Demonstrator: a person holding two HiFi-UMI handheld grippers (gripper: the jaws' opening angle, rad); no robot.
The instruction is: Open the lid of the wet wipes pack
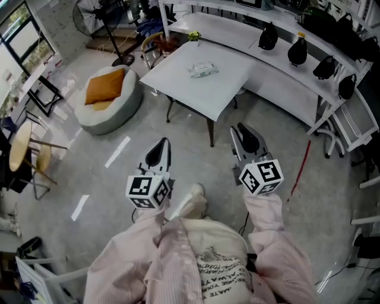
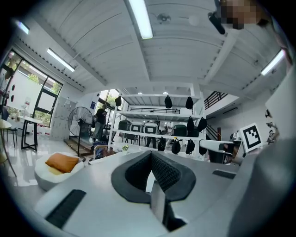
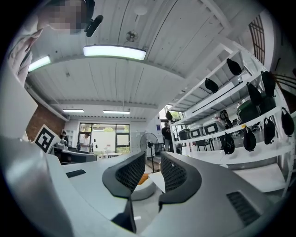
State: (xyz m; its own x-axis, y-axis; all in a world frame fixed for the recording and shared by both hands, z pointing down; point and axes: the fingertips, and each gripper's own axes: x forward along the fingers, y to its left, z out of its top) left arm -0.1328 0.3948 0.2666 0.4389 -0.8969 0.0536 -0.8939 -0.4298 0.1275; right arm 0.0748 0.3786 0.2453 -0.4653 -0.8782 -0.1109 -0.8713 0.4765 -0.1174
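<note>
The wet wipes pack (image 1: 203, 70) lies flat, pale green and white, near the middle of a white square table (image 1: 178, 86) further ahead in the head view. Both grippers are held over the floor, well short of that table and pointing toward it. My left gripper (image 1: 161, 146) has its dark pads (image 2: 138, 169) meeting at the tips with nothing between them. My right gripper (image 1: 244, 134) stands open: a clear gap shows between its ribbed pads (image 3: 131, 172), and nothing is in that gap. The pack shows in neither gripper view.
A grey beanbag with an orange cushion (image 1: 107, 95) sits on the floor to the left. Behind the table are a chair (image 1: 154, 48) and a floor fan (image 1: 98, 18). A long white bench with black bags (image 1: 297, 50) runs along the right.
</note>
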